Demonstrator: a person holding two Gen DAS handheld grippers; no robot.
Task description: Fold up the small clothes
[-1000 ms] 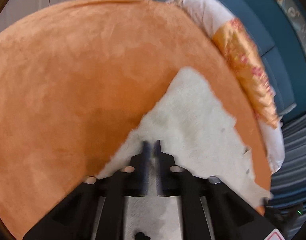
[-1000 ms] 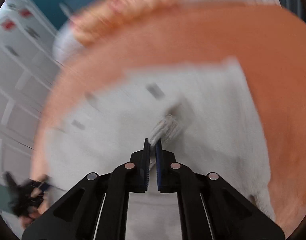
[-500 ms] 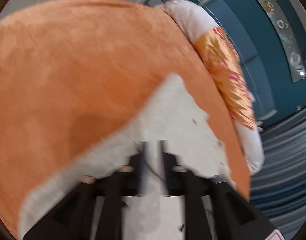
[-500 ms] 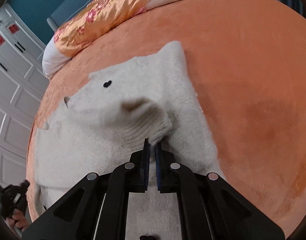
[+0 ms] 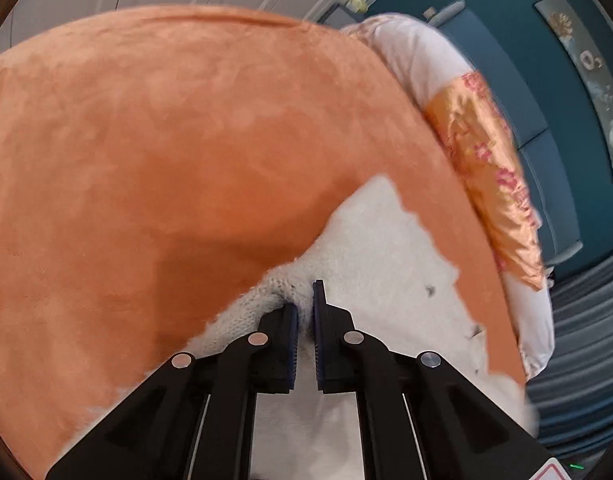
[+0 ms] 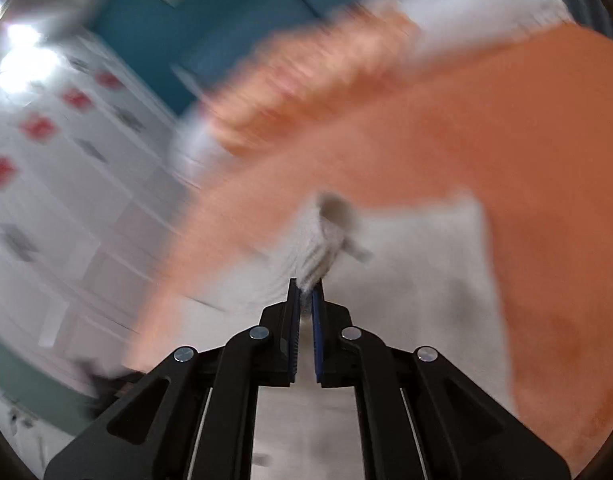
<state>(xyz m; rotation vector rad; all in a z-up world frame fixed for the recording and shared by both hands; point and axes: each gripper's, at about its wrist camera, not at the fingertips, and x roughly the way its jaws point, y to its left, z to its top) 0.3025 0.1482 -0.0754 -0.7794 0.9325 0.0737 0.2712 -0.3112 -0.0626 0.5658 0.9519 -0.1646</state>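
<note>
I can read no writing. The cream knit sweater [image 5: 370, 264] lies on the orange blanket [image 5: 166, 152], toward 4 o'clock; my left gripper [image 5: 304, 300] and right gripper [image 6: 305, 292] each pinch its ribbed edge.

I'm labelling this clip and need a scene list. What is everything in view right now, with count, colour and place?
knit sweater: one, cream white, lying on the blanket, a fold of it pinched in each gripper
blanket: one, orange plush, covering the bed under the sweater
pillow: one, white with an orange floral satin band, at the far edge of the bed
wall: teal, behind the pillow
wall picture: one, grey-toned, on the teal wall
cabinets: white with red marks, blurred, left in the right wrist view
left gripper: one, black with blue pads, shut on sweater knit
right gripper: one, black with blue pads, shut on a lifted fold of sweater
</note>
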